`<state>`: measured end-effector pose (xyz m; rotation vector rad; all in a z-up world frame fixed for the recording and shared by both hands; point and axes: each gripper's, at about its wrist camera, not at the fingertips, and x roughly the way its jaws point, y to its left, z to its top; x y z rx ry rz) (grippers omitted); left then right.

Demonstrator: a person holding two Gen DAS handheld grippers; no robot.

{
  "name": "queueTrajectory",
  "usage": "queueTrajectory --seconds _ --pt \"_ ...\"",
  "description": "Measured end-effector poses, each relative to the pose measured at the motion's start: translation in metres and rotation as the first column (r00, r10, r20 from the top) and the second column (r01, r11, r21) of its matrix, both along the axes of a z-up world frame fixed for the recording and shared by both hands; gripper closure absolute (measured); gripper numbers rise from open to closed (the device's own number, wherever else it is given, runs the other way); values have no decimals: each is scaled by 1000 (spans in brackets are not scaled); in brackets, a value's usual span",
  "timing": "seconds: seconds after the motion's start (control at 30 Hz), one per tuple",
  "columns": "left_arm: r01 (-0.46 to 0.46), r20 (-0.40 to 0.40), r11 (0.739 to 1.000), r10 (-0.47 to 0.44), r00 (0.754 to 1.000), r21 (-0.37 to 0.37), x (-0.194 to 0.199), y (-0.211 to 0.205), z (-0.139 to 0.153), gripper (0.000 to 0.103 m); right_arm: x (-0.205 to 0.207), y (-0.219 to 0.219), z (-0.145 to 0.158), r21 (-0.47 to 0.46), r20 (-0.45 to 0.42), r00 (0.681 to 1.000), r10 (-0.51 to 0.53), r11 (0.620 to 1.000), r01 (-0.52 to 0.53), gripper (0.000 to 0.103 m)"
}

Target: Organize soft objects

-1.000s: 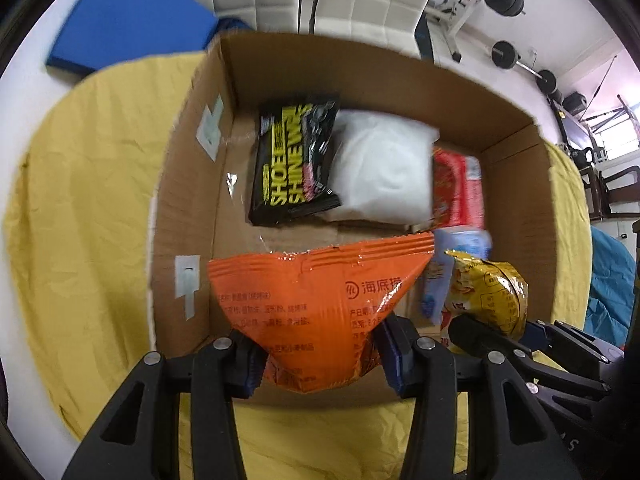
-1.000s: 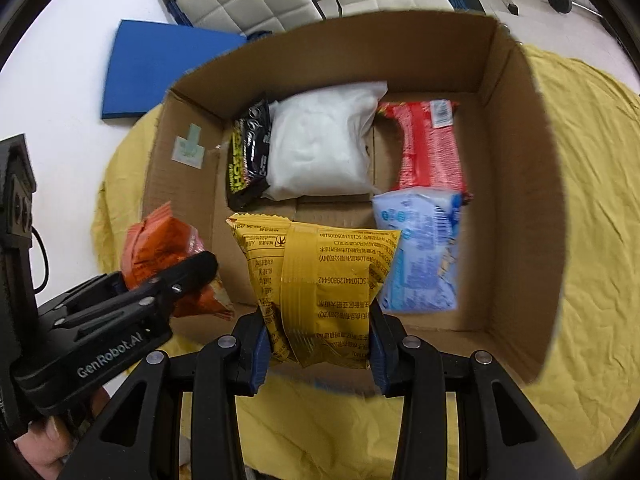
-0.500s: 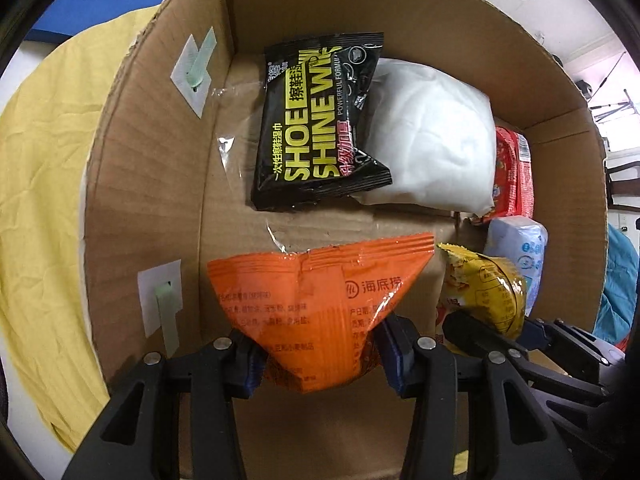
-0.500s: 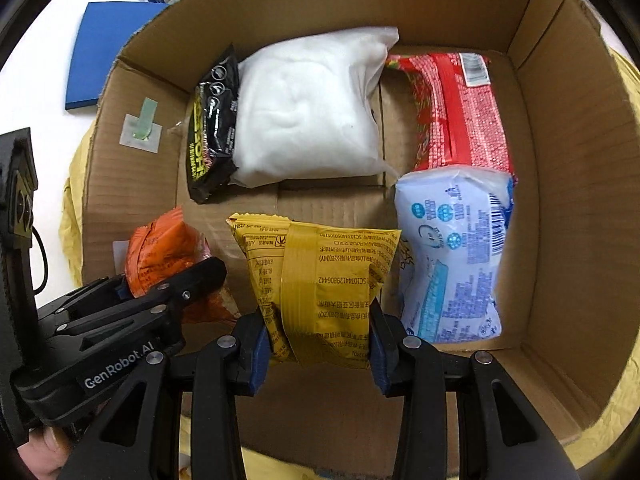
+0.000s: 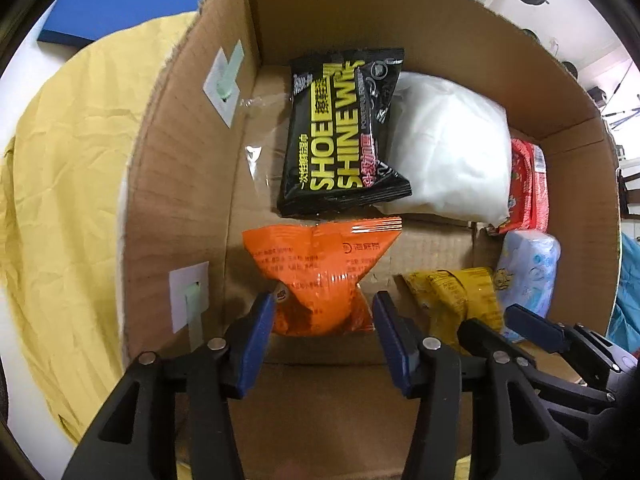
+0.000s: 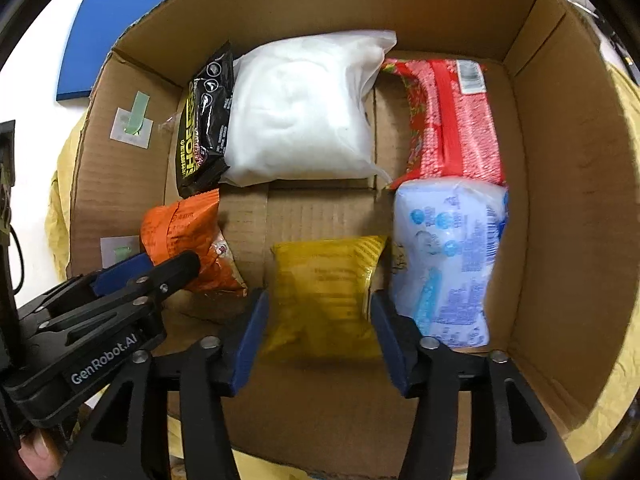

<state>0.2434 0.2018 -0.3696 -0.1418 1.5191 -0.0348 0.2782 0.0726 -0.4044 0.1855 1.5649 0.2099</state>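
Both grippers are down inside a cardboard box [image 5: 180, 200] [image 6: 560, 200]. My left gripper [image 5: 322, 320] has opened around an orange snack packet [image 5: 320, 276] that lies on the box floor near the left wall; the packet also shows in the right wrist view [image 6: 184, 236]. My right gripper [image 6: 318, 320] stands open around a yellow packet [image 6: 324, 292], which rests on the floor beside a blue-white tissue pack [image 6: 448, 256]. The yellow packet shows in the left wrist view [image 5: 456, 300] too.
At the back of the box lie a black shoe-shine wipes packet [image 5: 344, 132], a white soft bag [image 6: 300, 112] and a red packet [image 6: 452, 120]. The box stands on a yellow cloth [image 5: 68, 160]. A blue pad [image 6: 100, 32] lies behind.
Both grippers moved down into the box with their packets. Both have opened: the orange and yellow packets now rest on the box floor between the parted fingers.
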Motion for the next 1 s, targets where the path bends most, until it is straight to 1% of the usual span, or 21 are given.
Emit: queueTrajectory --seconds 0.07,0.1,0.13,0.2,0.23,0.27,0.3,0.37,0.47,0.6,0.67,0.73,0.83,0.93,1.0 --pt "-3 14 1000 3 1000 2 -1 0 6 51 1 -1 4 -16 14 1000 0 1000 0 37" --pt "-6 20 1000 6 1000 1 0 1 10 50 1 -1 7 -29 22 1000 1 1000 -1 32" --pt "-10 27 1000 10 1000 3 0 1 13 48 2 -1 9 -39 31 1000 2 999 -1 26" --pt "-15 42 1000 14 999 13 -1 1 18 41 3 -5 13 -63 48 999 -1 998 4 19" --pt "-16 53 999 14 999 32 -1 0 22 32 3 -8 15 -73 57 998 -1 997 5 14" --pt "-15 64 999 12 998 51 -1 0 25 23 4 -9 18 -82 66 998 -1 997 7 12" --pt "-13 74 998 8 997 67 -1 0 28 19 4 -15 19 -90 72 997 -3 996 10 8" --pt "-17 81 998 12 997 64 -3 0 35 11 4 -20 22 -105 80 997 -7 994 15 3" --pt "-22 97 998 17 995 55 5 5 47 8 3 -29 29 -119 96 995 -17 993 28 1" --pt "-23 135 998 16 991 56 -3 5 68 8 -5 -36 40 -129 113 993 -22 991 37 1" --pt "-24 155 998 15 988 51 -5 -1 69 8 -10 -39 50 -135 126 992 -22 990 39 1" --pt "-26 182 998 16 983 52 -11 -3 85 8 -15 -44 60 -136 143 990 -24 990 44 1" --pt "-31 225 999 20 974 44 -20 -6 107 8 -25 -55 83 -128 168 985 -35 990 57 1" --pt "-36 273 998 20 962 52 -34 -9 132 8 -37 -63 107 -118 208 977 -44 991 70 1" --pt "-41 301 998 24 953 51 -41 -12 148 8 -47 -70 128 -118 242 969 -47 990 77 1"
